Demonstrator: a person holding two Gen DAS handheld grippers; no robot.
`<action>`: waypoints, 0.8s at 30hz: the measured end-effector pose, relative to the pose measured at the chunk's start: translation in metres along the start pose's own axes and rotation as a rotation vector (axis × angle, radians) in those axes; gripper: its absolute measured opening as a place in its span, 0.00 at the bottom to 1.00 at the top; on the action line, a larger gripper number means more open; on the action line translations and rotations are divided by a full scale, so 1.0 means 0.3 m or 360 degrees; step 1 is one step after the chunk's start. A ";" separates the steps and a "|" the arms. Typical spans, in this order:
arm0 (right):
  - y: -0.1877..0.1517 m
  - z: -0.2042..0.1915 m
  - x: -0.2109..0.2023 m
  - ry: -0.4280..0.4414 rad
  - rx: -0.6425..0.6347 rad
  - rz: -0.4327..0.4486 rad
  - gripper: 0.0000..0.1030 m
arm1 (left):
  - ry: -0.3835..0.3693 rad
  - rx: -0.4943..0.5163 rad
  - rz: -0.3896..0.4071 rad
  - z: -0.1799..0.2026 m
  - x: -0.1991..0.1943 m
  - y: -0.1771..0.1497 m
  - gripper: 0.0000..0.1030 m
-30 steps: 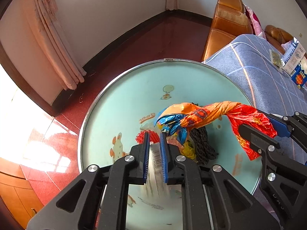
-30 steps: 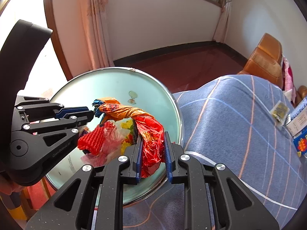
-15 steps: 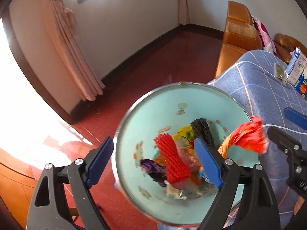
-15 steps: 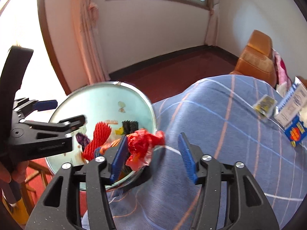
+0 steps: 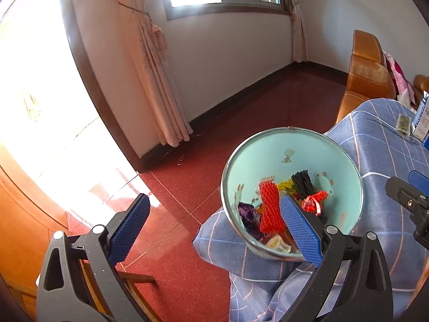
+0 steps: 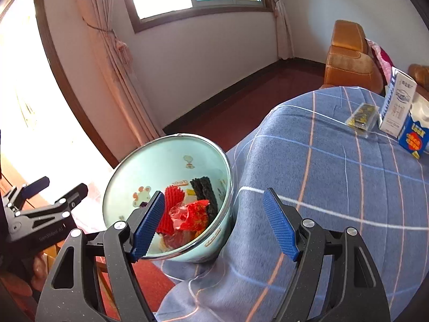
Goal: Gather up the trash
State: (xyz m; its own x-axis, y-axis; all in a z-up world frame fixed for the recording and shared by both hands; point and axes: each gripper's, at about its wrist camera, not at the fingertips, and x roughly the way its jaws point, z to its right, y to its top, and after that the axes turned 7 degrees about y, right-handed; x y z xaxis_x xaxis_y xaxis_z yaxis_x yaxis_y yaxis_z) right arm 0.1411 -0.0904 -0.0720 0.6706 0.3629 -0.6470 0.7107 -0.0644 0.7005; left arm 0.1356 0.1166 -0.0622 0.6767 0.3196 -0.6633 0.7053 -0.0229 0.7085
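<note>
- Left wrist view: the left hand-held gripper (image 5: 214,228) has its jaws opening, spread wide with nothing between them. The basin (image 5: 348,166) with the collected trash sits ahead and to the right on the blue checked desk (image 5: 380,147), at its edge. Inside lie a red foam net (image 5: 269,209), a black foam net (image 5: 303,183) and a red wrapper (image 5: 315,204), their long axes running roughly away from the camera. The right pad covers the basin's near right part.
- Right wrist view: the right hand-held gripper (image 6: 214,225) is also opening and empty. The remaining trash on the desk, a small dark packet (image 6: 362,115) beside a white carton (image 6: 396,104) and a blue box (image 6: 413,136), lies far to the right, nearer this arm by my judgement. What the packet is I cannot make out; the blue box is cut by the frame edge.
</note>
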 end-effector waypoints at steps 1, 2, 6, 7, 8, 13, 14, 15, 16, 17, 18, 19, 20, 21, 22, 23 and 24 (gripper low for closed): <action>-0.012 -0.008 -0.016 0.0011 0.0007 0.0009 0.73 | 0.0000 -0.0009 0.0001 -0.002 -0.014 -0.020 0.94; -0.021 -0.014 -0.025 0.0013 0.0005 0.0015 0.73 | -0.0001 -0.0021 -0.0004 -0.002 -0.021 -0.033 0.94; -0.059 -0.038 -0.067 -0.0005 0.0019 0.0023 0.77 | -0.0030 -0.0070 -0.0036 -0.011 -0.057 -0.088 0.94; -0.070 -0.040 -0.077 -0.0004 0.0032 0.0024 0.78 | -0.0042 -0.0086 -0.0038 -0.014 -0.070 -0.100 0.94; -0.083 -0.049 -0.093 0.0000 0.0033 0.0029 0.79 | -0.0056 -0.0098 -0.0034 -0.016 -0.087 -0.110 0.94; -0.118 -0.084 -0.185 -0.0020 0.0003 0.0112 0.84 | 0.0007 -0.0164 0.0075 -0.032 -0.197 -0.122 0.94; -0.122 -0.094 -0.217 -0.0029 -0.0001 0.0152 0.84 | 0.0023 -0.0180 0.0118 -0.038 -0.228 -0.114 0.94; -0.121 -0.100 -0.243 -0.0033 -0.0005 0.0183 0.85 | 0.0036 -0.0193 0.0170 -0.045 -0.263 -0.104 0.94; -0.122 -0.110 -0.279 -0.0035 -0.0013 0.0232 0.86 | 0.0046 -0.0202 0.0210 -0.053 -0.290 -0.097 0.94; -0.123 -0.121 -0.319 -0.0037 -0.0024 0.0291 0.86 | 0.0060 -0.0218 0.0278 -0.063 -0.333 -0.088 0.94; -0.118 -0.129 -0.349 -0.0042 -0.0037 0.0338 0.87 | 0.0065 -0.0228 0.0314 -0.072 -0.359 -0.081 0.94; -0.114 -0.142 -0.390 -0.0050 -0.0062 0.0401 0.89 | 0.0070 -0.0244 0.0373 -0.081 -0.397 -0.073 0.94; -0.110 -0.156 -0.432 -0.0059 -0.0092 0.0463 0.89 | 0.0069 -0.0258 0.0428 -0.091 -0.434 -0.067 0.94; -0.106 -0.166 -0.460 -0.0067 -0.0112 0.0506 0.89 | 0.0070 -0.0263 0.0461 -0.096 -0.456 -0.064 0.94; -0.104 -0.178 -0.494 -0.0076 -0.0133 0.0563 0.89 | 0.0075 -0.0270 0.0507 -0.104 -0.486 -0.060 0.94; -0.101 -0.191 -0.533 -0.0080 -0.0151 0.0629 0.89 | 0.0083 -0.0279 0.0550 -0.110 -0.513 -0.057 0.94; -0.095 -0.195 -0.558 -0.0079 -0.0157 0.0665 0.90 | 0.0087 -0.0283 0.0578 -0.113 -0.532 -0.057 0.94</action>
State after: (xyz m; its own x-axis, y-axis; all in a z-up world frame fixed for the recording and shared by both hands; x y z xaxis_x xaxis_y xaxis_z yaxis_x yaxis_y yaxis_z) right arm -0.0039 -0.0950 0.0338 0.9076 0.2794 -0.3133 0.3535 -0.1062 0.9294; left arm 0.0084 0.0980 0.0396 0.8595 0.3708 -0.3519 0.3718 0.0190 0.9281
